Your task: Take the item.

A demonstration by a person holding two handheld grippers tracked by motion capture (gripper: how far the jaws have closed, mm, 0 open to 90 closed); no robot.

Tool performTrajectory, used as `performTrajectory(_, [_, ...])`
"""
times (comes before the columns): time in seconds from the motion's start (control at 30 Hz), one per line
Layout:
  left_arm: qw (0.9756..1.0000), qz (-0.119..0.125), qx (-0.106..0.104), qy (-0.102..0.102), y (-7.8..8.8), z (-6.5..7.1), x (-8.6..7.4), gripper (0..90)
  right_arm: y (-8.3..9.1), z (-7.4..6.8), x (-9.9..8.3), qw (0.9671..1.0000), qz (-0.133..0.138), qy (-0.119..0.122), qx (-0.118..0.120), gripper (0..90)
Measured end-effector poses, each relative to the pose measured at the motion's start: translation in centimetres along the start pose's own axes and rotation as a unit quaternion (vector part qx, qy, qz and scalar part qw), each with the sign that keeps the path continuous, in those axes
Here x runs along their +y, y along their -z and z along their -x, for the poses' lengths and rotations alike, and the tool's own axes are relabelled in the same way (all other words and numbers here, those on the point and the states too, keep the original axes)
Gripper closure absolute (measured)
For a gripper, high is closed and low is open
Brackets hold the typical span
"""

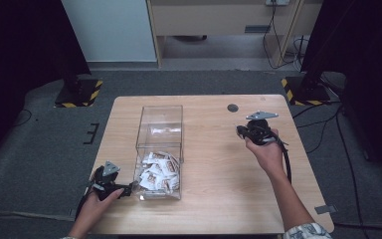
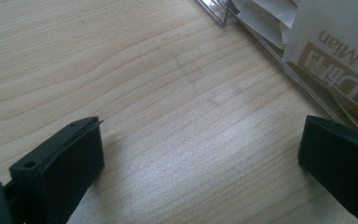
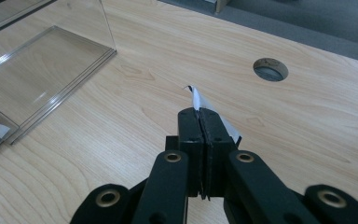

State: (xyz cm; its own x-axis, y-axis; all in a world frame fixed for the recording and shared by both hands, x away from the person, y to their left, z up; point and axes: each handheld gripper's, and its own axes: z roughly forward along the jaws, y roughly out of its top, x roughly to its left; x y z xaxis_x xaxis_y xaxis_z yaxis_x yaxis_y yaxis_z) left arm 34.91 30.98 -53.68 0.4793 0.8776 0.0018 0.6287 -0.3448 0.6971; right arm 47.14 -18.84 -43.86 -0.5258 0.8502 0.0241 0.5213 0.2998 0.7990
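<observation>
A clear plastic box stands on the wooden table, and several white and gold sachets are heaped in its near half. My right gripper hangs over the table to the right of the box. In the right gripper view its jaws are pressed together on a thin white sachet, whose edge pokes out past the tips. My left gripper rests low at the box's near left corner. In the left gripper view it stands open over bare wood, with a printed sachet behind the box wall.
A round cable hole sits in the table top near the far edge, just beyond the right gripper; the same hole shows ahead of the jaws. The far half of the box holds nothing. Dark stands flank the table on the carpet.
</observation>
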Motion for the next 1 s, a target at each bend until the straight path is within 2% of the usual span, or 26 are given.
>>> performTrajectory(0.63, [1.0,0.0,0.0,0.0,0.0,0.0,0.0,0.0,-2.8,-0.9,-1.4,0.9995,-0.029,0.001,0.01,88.2])
performTrajectory(0.8, [1.0,0.0,0.0,0.0,0.0,0.0,0.0,0.0,-4.0,-1.4,-2.5,0.9989,-0.043,-0.003,0.016,88.1])
performTrajectory(1.0, [1.0,0.0,0.0,0.0,0.0,0.0,0.0,0.0,-4.2,-1.7,-2.5,0.9988,-0.046,-0.002,0.018,87.0])
